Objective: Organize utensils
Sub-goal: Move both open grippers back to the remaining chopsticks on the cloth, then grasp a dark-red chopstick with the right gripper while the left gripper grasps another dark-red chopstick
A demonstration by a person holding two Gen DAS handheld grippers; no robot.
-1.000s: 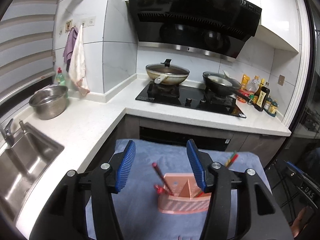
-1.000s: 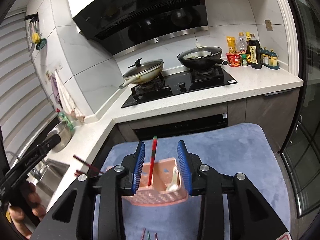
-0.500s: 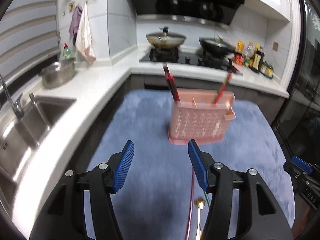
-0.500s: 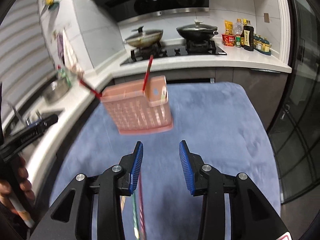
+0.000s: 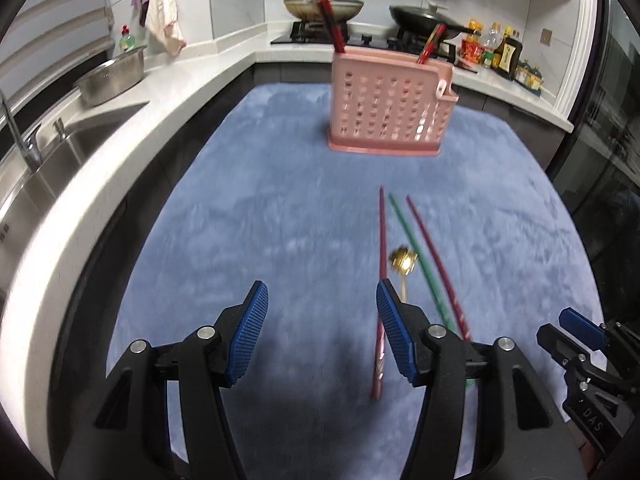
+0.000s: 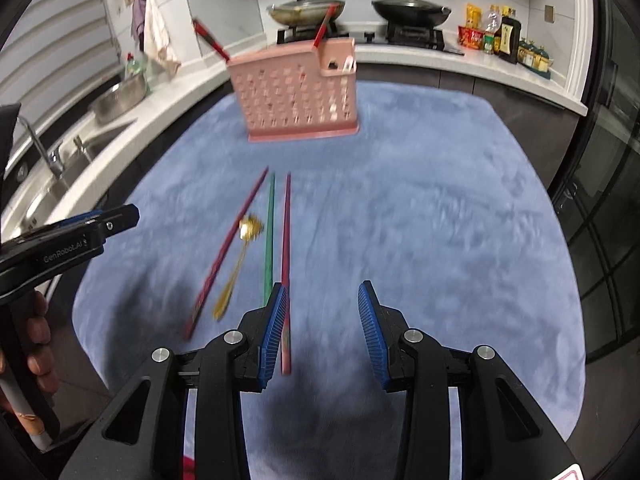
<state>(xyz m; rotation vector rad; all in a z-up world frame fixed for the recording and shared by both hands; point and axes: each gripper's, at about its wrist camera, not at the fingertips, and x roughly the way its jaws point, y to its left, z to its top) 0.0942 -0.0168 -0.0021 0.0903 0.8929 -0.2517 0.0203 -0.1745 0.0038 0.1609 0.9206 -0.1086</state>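
A pink perforated utensil holder stands at the far end of the blue mat, with red chopsticks sticking out of it. Closer in, a dark red chopstick, a green chopstick, a red chopstick and a gold spoon lie side by side on the mat. My left gripper hovers open just left of them, nothing between its fingers. My right gripper is open and empty too, and the red chopstick runs under its left finger.
The blue mat covers a table beside a white counter with a sink and a steel bowl. Pans sit on the stove behind the holder, bottles at the far right. A person's hand holds the left gripper's handle.
Both grippers have come down toward the mat and tipped downward. The holder has slid up and away in both views, and the loose chopsticks and spoon now lie in full view.
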